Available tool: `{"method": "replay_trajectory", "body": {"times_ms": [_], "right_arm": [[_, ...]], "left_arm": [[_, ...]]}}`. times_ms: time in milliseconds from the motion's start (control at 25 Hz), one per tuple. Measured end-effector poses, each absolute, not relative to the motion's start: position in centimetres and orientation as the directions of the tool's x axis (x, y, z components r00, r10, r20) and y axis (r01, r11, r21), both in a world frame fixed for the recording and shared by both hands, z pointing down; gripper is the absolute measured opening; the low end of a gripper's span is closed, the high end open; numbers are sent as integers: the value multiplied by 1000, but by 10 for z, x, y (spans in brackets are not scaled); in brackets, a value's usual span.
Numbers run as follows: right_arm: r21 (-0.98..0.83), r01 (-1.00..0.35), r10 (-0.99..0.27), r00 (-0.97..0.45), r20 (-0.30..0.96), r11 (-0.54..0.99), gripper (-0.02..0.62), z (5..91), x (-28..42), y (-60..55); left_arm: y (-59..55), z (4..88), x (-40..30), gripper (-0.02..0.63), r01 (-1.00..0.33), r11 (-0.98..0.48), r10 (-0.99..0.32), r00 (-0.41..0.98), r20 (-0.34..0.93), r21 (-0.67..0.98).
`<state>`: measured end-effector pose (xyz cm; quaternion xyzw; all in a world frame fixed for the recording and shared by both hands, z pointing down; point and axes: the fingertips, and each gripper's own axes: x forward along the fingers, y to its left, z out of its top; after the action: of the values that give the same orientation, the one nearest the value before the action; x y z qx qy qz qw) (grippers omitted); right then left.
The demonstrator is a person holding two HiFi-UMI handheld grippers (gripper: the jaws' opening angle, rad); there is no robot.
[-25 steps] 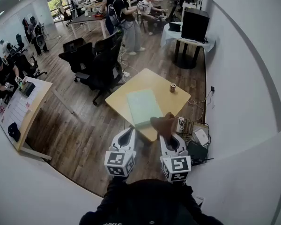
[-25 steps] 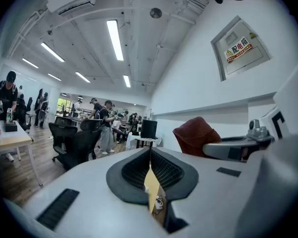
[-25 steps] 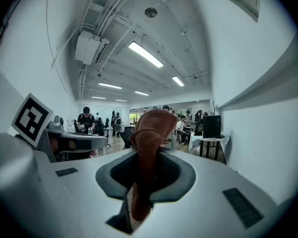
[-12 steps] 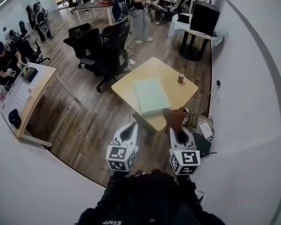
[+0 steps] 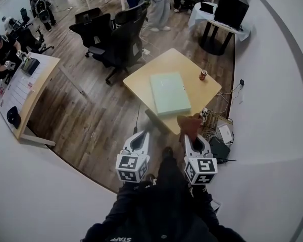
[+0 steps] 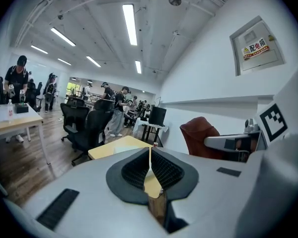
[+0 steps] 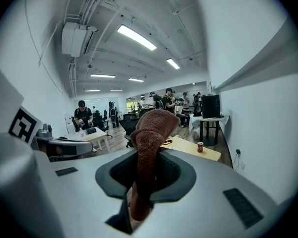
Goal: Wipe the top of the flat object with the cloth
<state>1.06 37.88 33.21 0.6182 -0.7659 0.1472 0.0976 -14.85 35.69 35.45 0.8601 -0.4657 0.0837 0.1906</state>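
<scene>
The tan tabletop (image 5: 141,82) carries a pale green flat object (image 5: 169,93), lying near its middle. Both grippers hang short of the tabletop's near edge. The left gripper (image 5: 139,141) has its jaws pressed together on nothing. The right gripper (image 5: 193,140) has its jaws clamped on a brown cloth (image 5: 189,125), which stands up bunched above them. A can (image 5: 203,74) stands just beside the flat object's far right corner.

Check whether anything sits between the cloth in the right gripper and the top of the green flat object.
Nothing visible does. The cloth, clamped in the right gripper, is by the table's near edge, and the green flat object's top is bare. The can stands apart, toward the right corner.
</scene>
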Motion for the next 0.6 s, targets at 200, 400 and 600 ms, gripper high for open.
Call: {"method": "replay_trajectory", "body": {"times_ms": [200, 400, 600], "right_arm": [[-169, -960, -909, -267, 319, 223, 84, 341, 24, 312], [-207, -944, -890, -316, 329, 258, 83, 349, 49, 226], [-230, -925, -853, -369, 367, 301, 86, 358, 75, 149]], "left_arm": [[299, 369, -134, 40, -845, -469, -777, 533, 335, 257], [220, 380, -112, 40, -869, -423, -790, 492, 366, 255], [137, 395, -89, 40, -888, -369, -791, 455, 408, 275]]}}
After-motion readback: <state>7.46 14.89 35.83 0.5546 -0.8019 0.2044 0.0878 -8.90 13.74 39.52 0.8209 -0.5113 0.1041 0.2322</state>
